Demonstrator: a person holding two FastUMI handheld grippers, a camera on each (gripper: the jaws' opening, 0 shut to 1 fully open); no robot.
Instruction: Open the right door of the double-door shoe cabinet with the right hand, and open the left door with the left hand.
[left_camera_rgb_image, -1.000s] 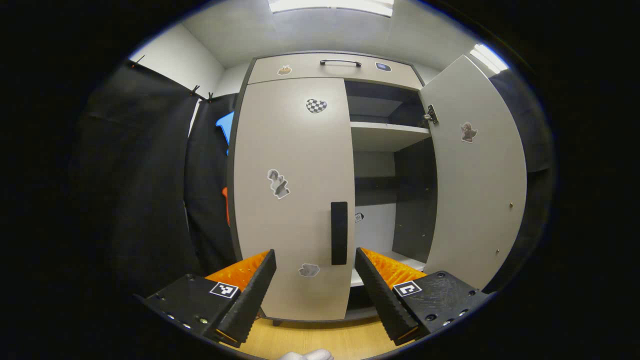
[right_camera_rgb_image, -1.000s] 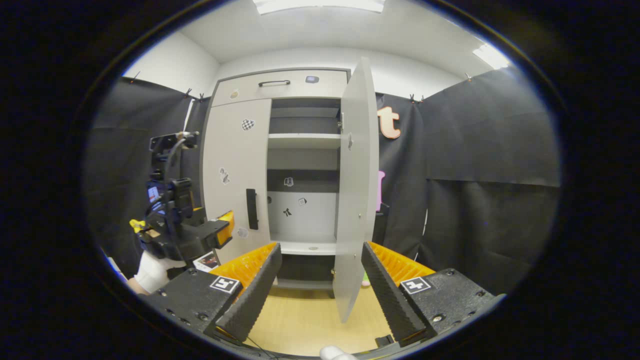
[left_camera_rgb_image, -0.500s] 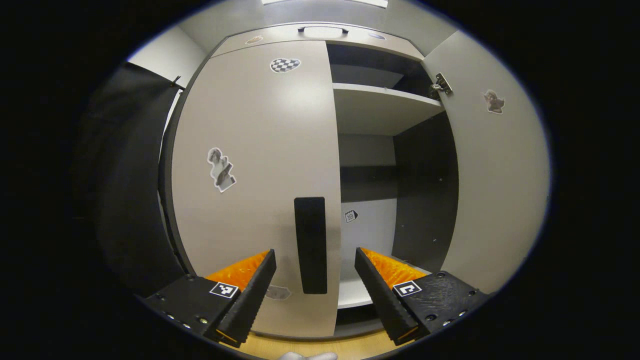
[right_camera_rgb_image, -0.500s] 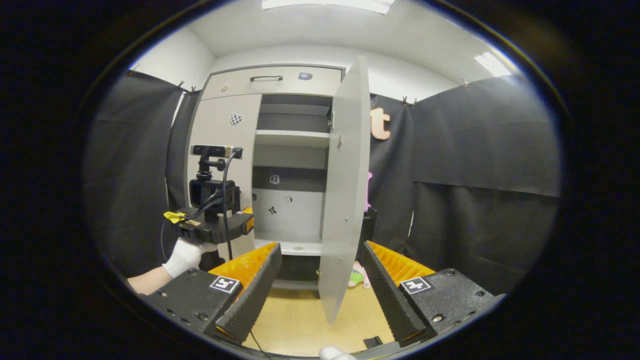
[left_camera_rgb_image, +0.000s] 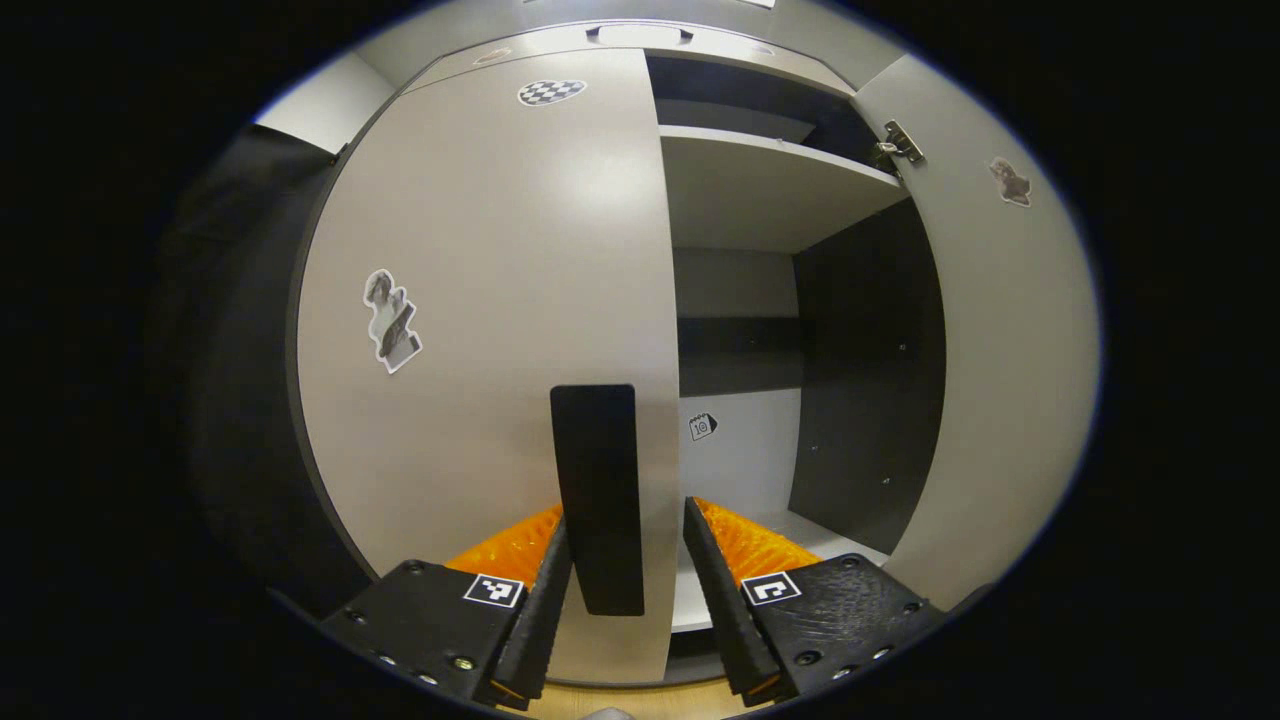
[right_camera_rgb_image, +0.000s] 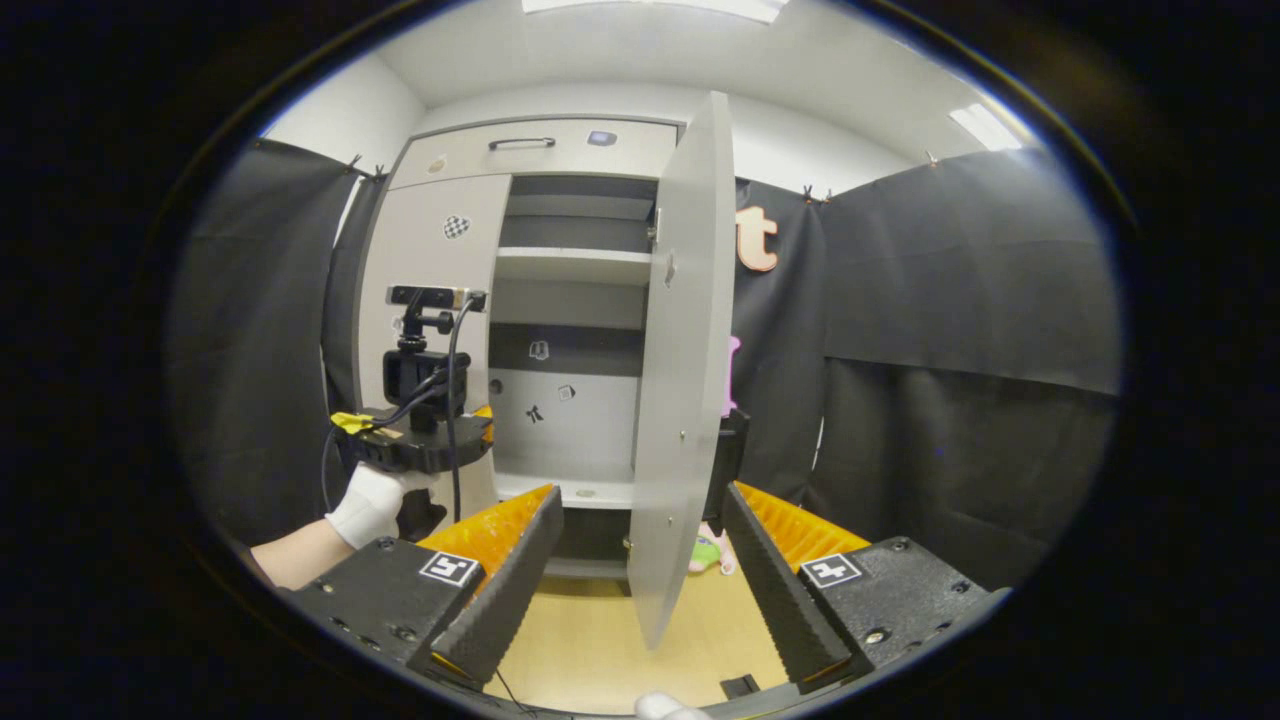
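Closer now than a second ago, the tall grey double-door shoe cabinet (left_camera_rgb_image: 760, 190) looms larger in the left gripper view; its grey right door (right_camera_rgb_image: 680, 350) stands swung open, while the grey left door (left_camera_rgb_image: 480, 300) remains shut. Its black vertical bar handle (left_camera_rgb_image: 597, 495) lies between the narrowed fingers of the left gripper (left_camera_rgb_image: 625, 590), contact uncertain: grasp imminent, pull pending. The right gripper (right_camera_rgb_image: 640, 580) hangs wide apart, empty.
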